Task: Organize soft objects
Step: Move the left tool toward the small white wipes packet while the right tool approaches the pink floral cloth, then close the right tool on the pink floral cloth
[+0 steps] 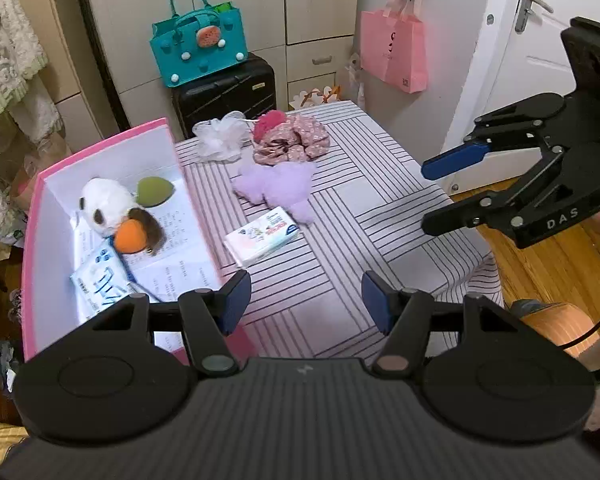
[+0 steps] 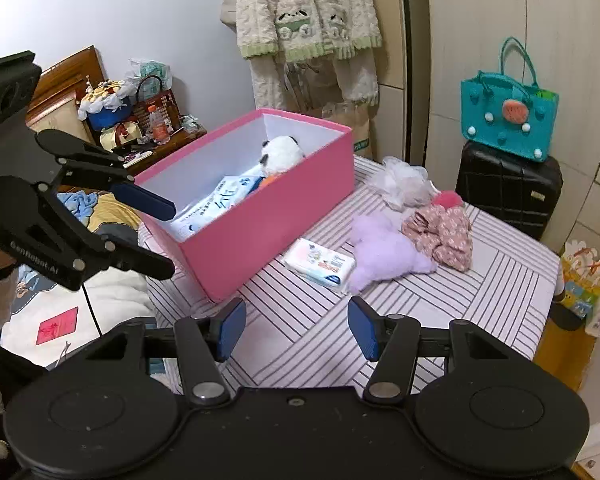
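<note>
A pink box (image 1: 100, 148) (image 2: 268, 224) stands on the left of the striped table (image 1: 360, 208) (image 2: 312, 320). It holds a white panda plush (image 1: 104, 204) (image 2: 280, 154), a green sponge (image 1: 154, 190), an orange and brown plush (image 1: 138, 232) and a tissue pack (image 1: 100, 284) (image 2: 216, 204). On the table lie a tissue pack (image 1: 262, 234) (image 2: 320, 266), a purple plush (image 1: 276, 184) (image 2: 380, 252), a floral scrunchie (image 1: 292, 140) (image 2: 444, 232) and a white mesh puff (image 1: 220, 138) (image 2: 404, 182). My left gripper (image 1: 306, 300) (image 2: 168, 236) is open and empty by the box's near end. My right gripper (image 2: 296, 326) (image 1: 426, 196) is open and empty over the table's near right.
A teal bag (image 1: 200, 40) (image 2: 508, 116) sits on a black suitcase (image 1: 224, 92) (image 2: 508, 192) behind the table. A pink bag (image 1: 394, 48) hangs on the wall. A white door (image 1: 532, 60) is at right. A bed (image 2: 72, 300) lies left of the table.
</note>
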### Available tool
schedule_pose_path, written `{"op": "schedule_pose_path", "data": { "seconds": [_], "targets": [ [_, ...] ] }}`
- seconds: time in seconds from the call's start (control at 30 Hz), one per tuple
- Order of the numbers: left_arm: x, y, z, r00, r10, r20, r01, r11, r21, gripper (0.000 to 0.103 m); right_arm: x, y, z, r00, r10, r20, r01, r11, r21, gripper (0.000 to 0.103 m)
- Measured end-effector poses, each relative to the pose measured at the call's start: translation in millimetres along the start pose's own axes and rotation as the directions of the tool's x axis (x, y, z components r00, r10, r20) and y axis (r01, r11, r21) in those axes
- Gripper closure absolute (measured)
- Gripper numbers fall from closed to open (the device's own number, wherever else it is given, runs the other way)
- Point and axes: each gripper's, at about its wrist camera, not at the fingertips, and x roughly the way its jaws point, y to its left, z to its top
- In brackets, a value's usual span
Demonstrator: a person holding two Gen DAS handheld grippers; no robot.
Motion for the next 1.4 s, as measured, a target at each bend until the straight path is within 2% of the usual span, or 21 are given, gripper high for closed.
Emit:
{"op": "schedule_pose_path", "data": {
  "seconds": [0.17, 0.37, 0.7, 0.8, 1.0, 1.1, 1.27, 1.3, 1.4],
  "targets": [
    [18.2, -12.7, 7.2, 1.000, 0.022, 0.016, -0.022, 1.000, 0.003, 0.043, 10.3, -20.1, -4.8, 1.000, -0.013, 0.018, 0.013, 1.000, 0.011, 0.038],
    [38.0, -17.1, 21.0, 0.997, 0.061, 0.044, -0.062, 0.998, 0.013, 0.043, 41.1, -49.1, -13.3, 0.996, -0.083, 0.043, 0.080, 0.996, 0.048, 0.038],
    [96.2, -23.1, 28.1, 0.990, 0.135, 0.037, -0.135, 0.991, -0.012, 0.043, 77.1, -96.0, -2.3, 0.993, -0.096, 0.070, 0.091, 0.994, 0.068, 0.035],
    [113.0, -19.9, 33.2, 0.991, 0.137, 0.006, -0.137, 0.990, -0.026, 0.043, 85.3, -104.8, 3.8, 0.992, -0.098, 0.078, 0.094, 0.994, 0.061, 0.034],
    [142.8, -16.2, 42.4, 0.985, 0.157, -0.070, -0.156, 0.988, 0.019, 0.043, 105.0, -123.7, 16.4, 0.991, -0.088, 0.100, 0.080, 0.994, 0.079, 0.028],
    [155.2, -13.6, 46.6, 0.979, 0.160, -0.124, -0.150, 0.985, 0.082, 0.043, 117.8, -132.5, 23.7, 0.989, -0.102, 0.106, 0.091, 0.991, 0.101, 0.022],
    [174.2, -9.8, 52.7, 0.962, 0.198, -0.187, -0.160, 0.967, 0.199, 0.043, 145.9, -147.5, 34.4, 0.991, -0.101, 0.083, 0.088, 0.985, 0.149, 0.020],
    [177.7, -7.9, 53.9, 0.958, 0.196, -0.211, -0.153, 0.967, 0.205, 0.043, 151.7, -149.3, 36.0, 0.992, -0.101, 0.076, 0.089, 0.984, 0.154, 0.020],
    [182.3, -0.8, 58.5, 0.951, 0.104, -0.291, -0.059, 0.985, 0.160, 0.043, 165.9, -150.5, 38.5, 0.990, -0.129, 0.059, 0.119, 0.981, 0.152, 0.019]
  ]
}}
